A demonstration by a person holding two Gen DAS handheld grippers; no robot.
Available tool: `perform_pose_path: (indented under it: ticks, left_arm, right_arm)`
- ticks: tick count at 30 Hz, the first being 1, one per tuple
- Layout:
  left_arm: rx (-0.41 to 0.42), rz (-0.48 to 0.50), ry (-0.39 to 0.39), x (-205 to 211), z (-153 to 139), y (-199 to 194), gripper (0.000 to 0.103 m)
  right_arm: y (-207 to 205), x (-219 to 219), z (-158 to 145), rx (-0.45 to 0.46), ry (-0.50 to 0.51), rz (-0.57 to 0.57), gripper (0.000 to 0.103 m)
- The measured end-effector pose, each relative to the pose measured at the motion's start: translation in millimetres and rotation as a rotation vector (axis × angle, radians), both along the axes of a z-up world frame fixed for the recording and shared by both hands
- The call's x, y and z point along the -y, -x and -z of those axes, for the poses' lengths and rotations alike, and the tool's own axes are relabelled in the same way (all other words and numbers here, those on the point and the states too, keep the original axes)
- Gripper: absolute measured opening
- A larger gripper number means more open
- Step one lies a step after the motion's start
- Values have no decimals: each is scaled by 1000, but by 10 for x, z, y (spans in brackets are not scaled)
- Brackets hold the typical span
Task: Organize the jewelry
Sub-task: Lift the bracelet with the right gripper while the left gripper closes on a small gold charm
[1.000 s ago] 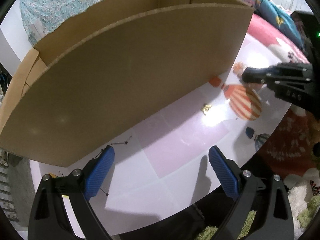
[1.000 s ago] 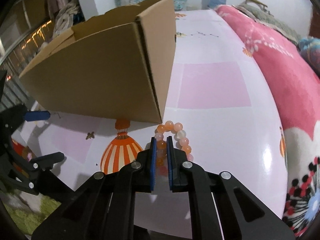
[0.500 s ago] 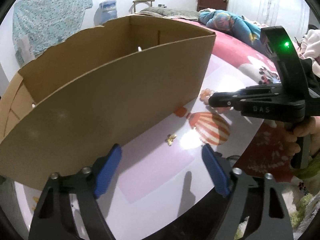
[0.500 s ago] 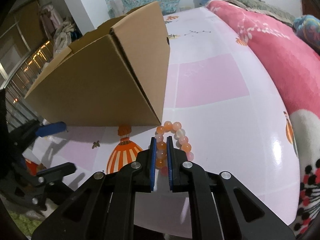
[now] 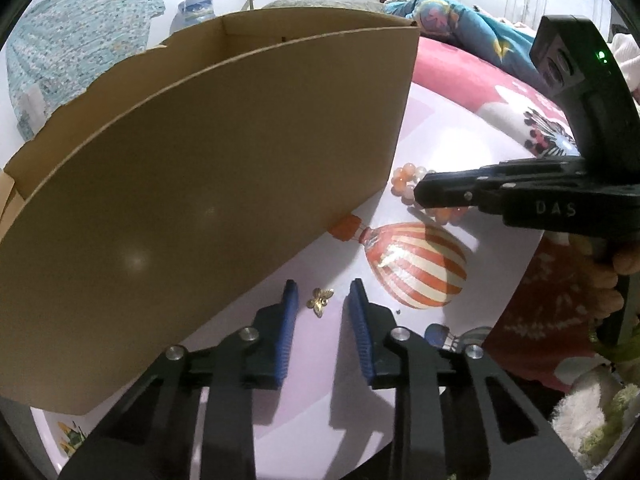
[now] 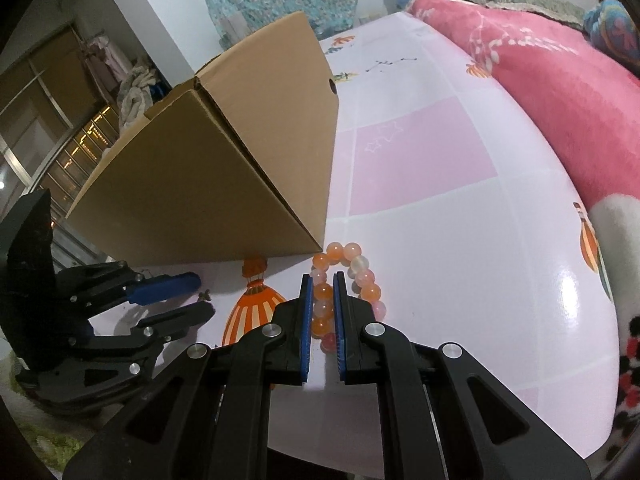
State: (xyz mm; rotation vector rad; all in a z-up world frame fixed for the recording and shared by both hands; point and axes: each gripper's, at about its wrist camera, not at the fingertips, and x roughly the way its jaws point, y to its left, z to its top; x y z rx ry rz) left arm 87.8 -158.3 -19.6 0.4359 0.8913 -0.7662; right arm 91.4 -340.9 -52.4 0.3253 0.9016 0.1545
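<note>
The bead bracelet [image 6: 347, 285] was clamped between the fingers of the right gripper [image 6: 322, 292] just beside the corner of the cardboard box [image 6: 224, 168]. The gold butterfly charm [image 5: 319, 301] was flanked, untouched, by the parted left gripper [image 5: 322, 298] near the box's front wall.

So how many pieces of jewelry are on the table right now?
2. A beaded bracelet at the box's corner, pinched by the right gripper; a gold butterfly charm between the left gripper's open fingers. The box may hide more.
</note>
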Motion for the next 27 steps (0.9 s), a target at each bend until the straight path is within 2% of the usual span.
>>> perform_pose_path:
  ticks: [15, 21, 27]
  left_arm:
    - [2, 52, -49, 130, 9, 57, 7]
    - [6, 49, -36, 122, 19, 70, 7]
    - [-3, 38, -24, 37, 22, 82, 7]
  right_arm:
    - [-2, 18, 0, 3, -14, -7, 8]
    - [10, -6, -19, -6, 1, -4, 8]
    - [66, -29, -95, -8, 4, -2, 18]
